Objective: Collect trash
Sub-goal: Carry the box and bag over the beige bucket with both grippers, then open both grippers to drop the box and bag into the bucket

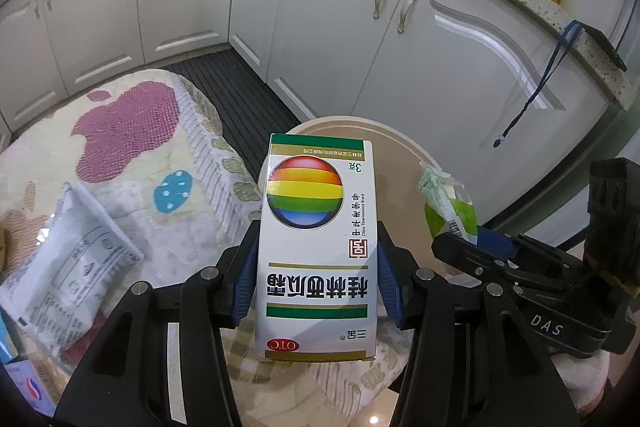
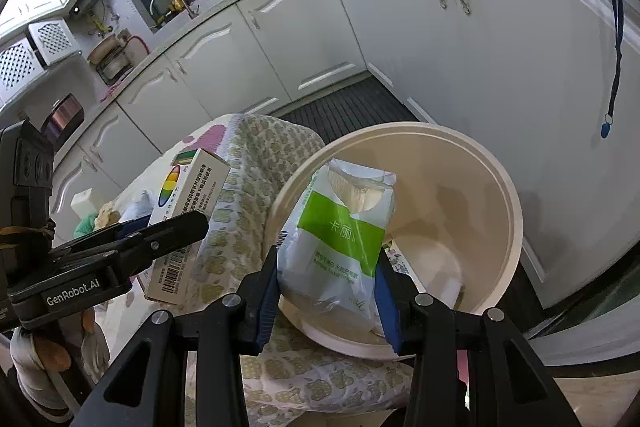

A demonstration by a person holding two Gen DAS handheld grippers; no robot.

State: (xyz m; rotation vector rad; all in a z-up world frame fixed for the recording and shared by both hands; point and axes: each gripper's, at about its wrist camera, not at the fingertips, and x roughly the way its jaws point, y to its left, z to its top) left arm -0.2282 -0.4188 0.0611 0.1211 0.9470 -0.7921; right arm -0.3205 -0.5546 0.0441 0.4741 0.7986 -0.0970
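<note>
Two labels: "OTC" box [image 1: 318, 247], "GenRobot.AI" left gripper [image 2: 176, 227].

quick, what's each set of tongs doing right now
left tongs: shut on the white cardboard medicine box
right tongs: shut on the green-and-white plastic tissue pack

Left gripper [image 1: 316, 283] and right gripper [image 2: 328, 291] both clamped.
</note>
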